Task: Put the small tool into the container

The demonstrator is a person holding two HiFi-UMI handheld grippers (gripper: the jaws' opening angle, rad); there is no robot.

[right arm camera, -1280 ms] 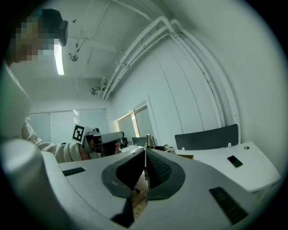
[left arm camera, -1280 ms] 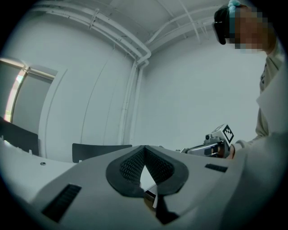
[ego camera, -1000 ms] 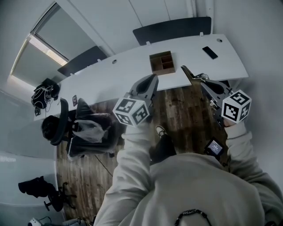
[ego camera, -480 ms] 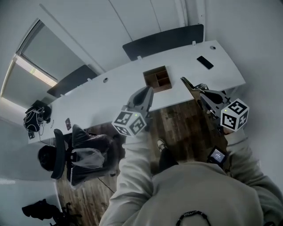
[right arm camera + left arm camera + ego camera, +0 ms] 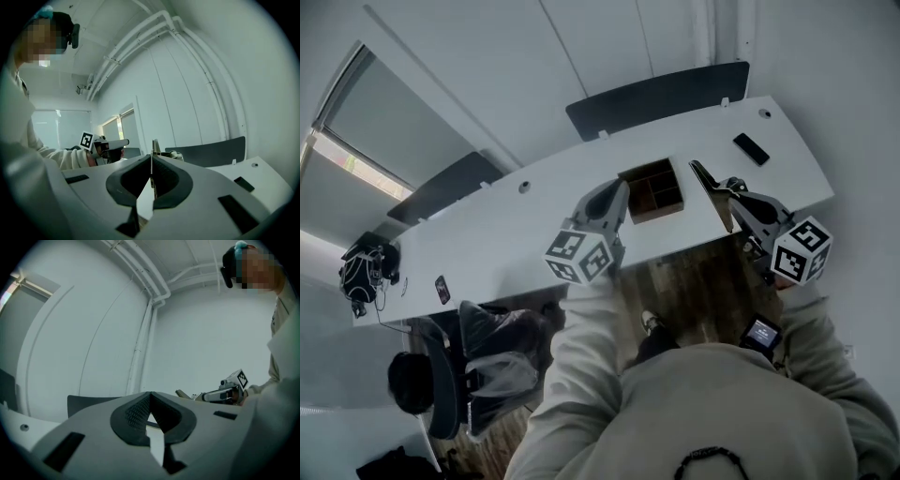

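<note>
Office: long white desk [image 5: 506, 234], divider panels [image 5: 656, 94], window blind [image 5: 384, 112].

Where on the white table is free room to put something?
Free: the long table stretch between wooden container and small dark object; a smaller patch between container and black phone. Crowded: left end, by the black bag.

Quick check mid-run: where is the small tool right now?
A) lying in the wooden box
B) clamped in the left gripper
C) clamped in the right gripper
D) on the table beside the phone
C: in the right gripper view, the small tool sticks up from between the shut jaws of the right gripper.
</note>
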